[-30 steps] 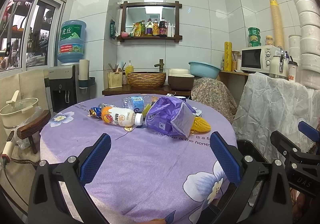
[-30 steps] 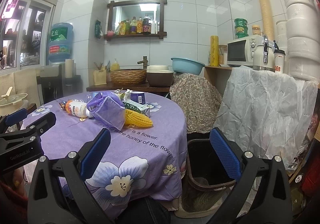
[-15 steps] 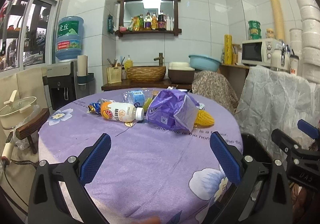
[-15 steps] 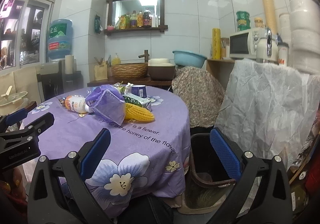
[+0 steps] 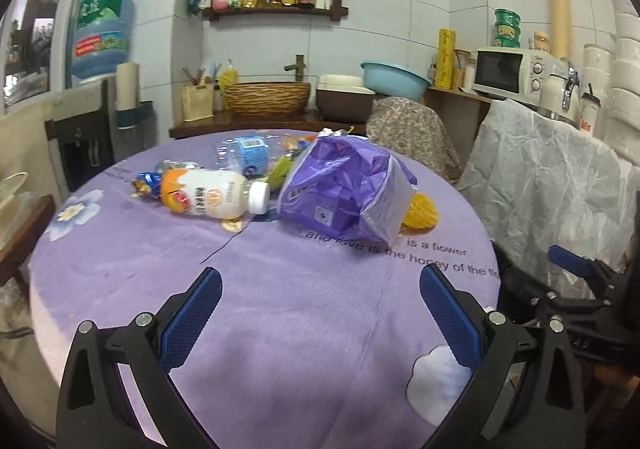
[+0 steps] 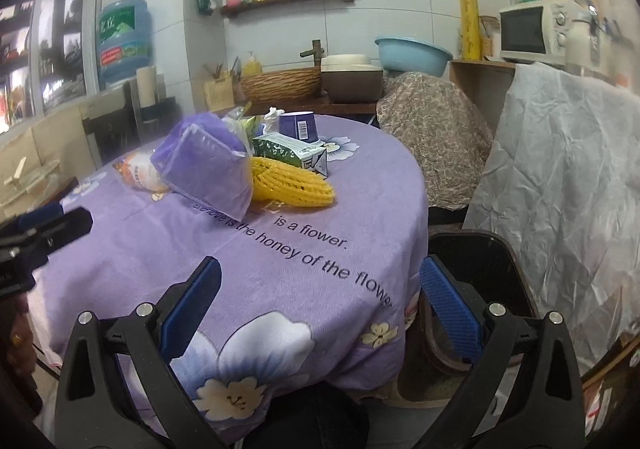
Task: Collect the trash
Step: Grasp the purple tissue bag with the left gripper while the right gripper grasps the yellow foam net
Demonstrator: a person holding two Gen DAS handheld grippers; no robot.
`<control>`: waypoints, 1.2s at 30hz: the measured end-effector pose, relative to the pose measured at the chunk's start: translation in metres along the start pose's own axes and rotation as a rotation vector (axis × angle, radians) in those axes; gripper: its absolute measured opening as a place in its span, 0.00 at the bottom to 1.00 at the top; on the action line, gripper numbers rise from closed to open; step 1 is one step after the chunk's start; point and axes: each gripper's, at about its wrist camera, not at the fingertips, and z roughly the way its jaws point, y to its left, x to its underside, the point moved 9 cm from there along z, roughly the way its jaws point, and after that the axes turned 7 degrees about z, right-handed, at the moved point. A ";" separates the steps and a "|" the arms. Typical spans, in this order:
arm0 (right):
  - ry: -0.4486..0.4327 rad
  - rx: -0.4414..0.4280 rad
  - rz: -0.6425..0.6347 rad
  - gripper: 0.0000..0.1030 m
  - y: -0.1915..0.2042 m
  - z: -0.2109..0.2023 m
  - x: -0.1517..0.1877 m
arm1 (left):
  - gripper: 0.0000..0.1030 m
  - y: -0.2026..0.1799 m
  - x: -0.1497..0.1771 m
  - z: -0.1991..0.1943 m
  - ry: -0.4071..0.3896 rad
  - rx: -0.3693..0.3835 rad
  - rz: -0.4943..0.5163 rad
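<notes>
A heap of trash lies at the far side of the round table with the purple cloth: a purple plastic bag, a white drink bottle on its side, a yellow corn-shaped piece, a green carton, a dark blue cup and a clear bottle with a blue label. My left gripper hangs open over the near cloth, short of the heap. My right gripper is open at the table's right edge, empty. A dark trash bin stands on the floor right of the table.
A counter behind the table holds a wicker basket, a brown pot and a blue basin. At right, a sheet-covered stand bears a microwave. A water dispenser is at left. A patterned cloth mound sits beyond the table.
Both grippers have moved forward and a little higher, so the trash heap is closer and larger in both views. Both stay open and empty.
</notes>
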 end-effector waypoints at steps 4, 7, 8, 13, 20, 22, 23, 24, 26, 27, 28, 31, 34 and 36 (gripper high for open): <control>-0.002 0.003 -0.003 0.96 -0.004 0.009 -0.006 | 0.85 -0.012 -0.020 0.026 0.017 0.053 0.041; 0.012 0.014 -0.011 0.96 -0.010 0.012 -0.005 | 0.77 -0.025 -0.030 0.052 0.050 0.086 0.070; 0.017 0.017 -0.013 0.96 -0.013 0.013 -0.004 | 0.74 -0.026 -0.031 0.060 0.065 0.088 0.074; 0.035 0.027 0.000 0.96 -0.026 0.016 -0.002 | 0.58 -0.038 -0.030 0.091 0.134 0.120 0.058; 0.061 -0.002 -0.044 0.95 -0.024 0.032 -0.004 | 0.23 -0.039 -0.027 0.099 0.160 0.165 -0.003; 0.069 -0.038 -0.074 0.95 -0.017 0.039 -0.010 | 0.15 -0.037 -0.028 0.097 0.151 0.160 0.001; 0.073 -0.061 -0.091 0.95 -0.012 0.044 -0.013 | 0.13 -0.037 -0.029 0.096 0.144 0.157 0.001; 0.075 -0.081 -0.106 0.95 -0.009 0.048 -0.016 | 0.12 -0.036 -0.031 0.095 0.136 0.158 -0.002; 0.087 -0.111 -0.149 0.95 -0.001 0.061 -0.023 | 0.09 -0.033 -0.031 0.092 0.130 0.162 -0.004; 0.095 -0.122 -0.167 0.93 0.002 0.067 -0.026 | 0.08 -0.032 -0.030 0.090 0.133 0.163 -0.003; 0.108 -0.143 -0.186 0.88 0.006 0.075 -0.031 | 0.07 -0.031 -0.029 0.089 0.134 0.168 -0.006; 0.151 -0.202 -0.224 0.79 0.016 0.096 -0.038 | 0.06 -0.026 -0.026 0.080 0.131 0.181 -0.027; 0.206 -0.229 -0.277 0.68 0.030 0.120 -0.040 | 0.05 -0.023 -0.023 0.071 0.124 0.184 -0.027; 0.216 -0.232 -0.329 0.63 0.040 0.132 -0.041 | 0.05 -0.021 -0.021 0.067 0.123 0.189 -0.038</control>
